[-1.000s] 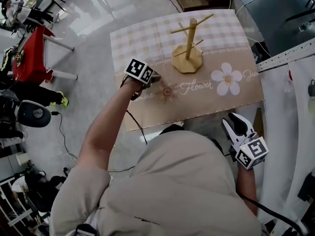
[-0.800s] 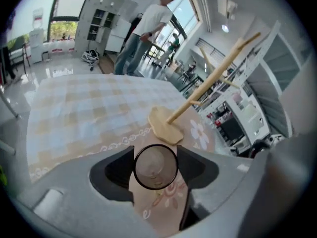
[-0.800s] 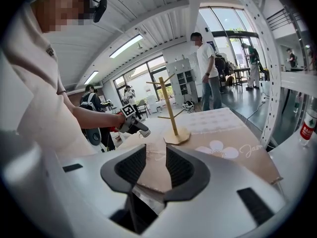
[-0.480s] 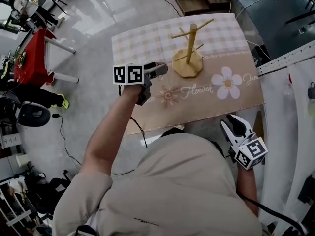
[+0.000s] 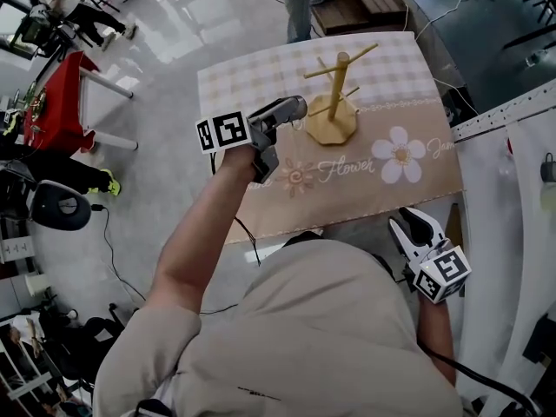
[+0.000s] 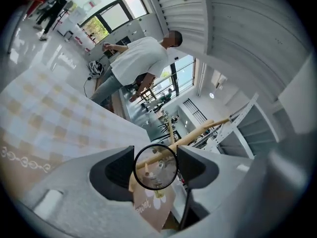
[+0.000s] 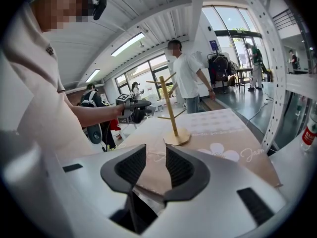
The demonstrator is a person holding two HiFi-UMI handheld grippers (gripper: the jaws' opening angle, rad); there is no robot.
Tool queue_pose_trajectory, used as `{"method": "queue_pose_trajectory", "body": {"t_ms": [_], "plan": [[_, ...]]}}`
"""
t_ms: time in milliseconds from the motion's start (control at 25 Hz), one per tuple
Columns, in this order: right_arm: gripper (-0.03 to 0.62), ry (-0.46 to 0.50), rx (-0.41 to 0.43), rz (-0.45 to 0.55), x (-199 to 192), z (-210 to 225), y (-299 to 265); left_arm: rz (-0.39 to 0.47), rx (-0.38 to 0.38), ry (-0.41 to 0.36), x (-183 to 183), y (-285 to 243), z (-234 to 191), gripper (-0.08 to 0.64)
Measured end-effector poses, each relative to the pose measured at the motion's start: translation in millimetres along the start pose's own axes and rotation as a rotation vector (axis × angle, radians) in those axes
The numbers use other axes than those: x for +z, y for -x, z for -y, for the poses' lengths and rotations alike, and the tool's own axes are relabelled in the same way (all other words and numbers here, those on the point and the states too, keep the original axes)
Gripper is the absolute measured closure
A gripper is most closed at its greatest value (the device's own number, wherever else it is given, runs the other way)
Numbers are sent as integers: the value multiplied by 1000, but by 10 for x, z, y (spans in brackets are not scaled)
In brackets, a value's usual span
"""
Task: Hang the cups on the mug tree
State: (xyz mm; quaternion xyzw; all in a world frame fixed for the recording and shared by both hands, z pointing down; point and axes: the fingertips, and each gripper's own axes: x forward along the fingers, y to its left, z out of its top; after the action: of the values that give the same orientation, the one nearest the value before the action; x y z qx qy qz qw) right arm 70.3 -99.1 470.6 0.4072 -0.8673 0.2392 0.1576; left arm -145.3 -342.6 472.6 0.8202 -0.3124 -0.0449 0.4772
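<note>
The table (image 5: 347,185) lay below and ahead of the left jaws, its flowered cloth bare apart from the mug tree (image 5: 337,89). A bystander (image 6: 136,58) stood beyond the far edge, well past the tree. Every peg was empty, so no cup had been hung yet. The only cup in sight (image 6: 155,167), seemingly clear glass with a dark rim, was clamped between the jaws of the left gripper (image 5: 280,115). The tree stood just ahead of those jaws, visible through the glass. The right gripper (image 5: 415,221) hung off the table's near edge, jaws slightly apart and empty. Judged from this, the approach to the near pegs was open, with free cloth on every side of the base.
</note>
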Motion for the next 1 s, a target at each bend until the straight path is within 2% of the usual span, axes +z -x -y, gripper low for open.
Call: {"method": "queue_pose_trajectory", "body": {"t_ms": [320, 720, 1000], "plan": [[459, 7, -8, -15, 12, 24, 1, 101, -40, 84, 27, -112, -84, 290], [459, 6, -12, -22, -3, 37, 5, 136, 63, 8, 50, -167, -209, 291], [459, 2, -9, -25, -13, 35, 11, 170, 31, 33, 77, -196, -132, 290]]}}
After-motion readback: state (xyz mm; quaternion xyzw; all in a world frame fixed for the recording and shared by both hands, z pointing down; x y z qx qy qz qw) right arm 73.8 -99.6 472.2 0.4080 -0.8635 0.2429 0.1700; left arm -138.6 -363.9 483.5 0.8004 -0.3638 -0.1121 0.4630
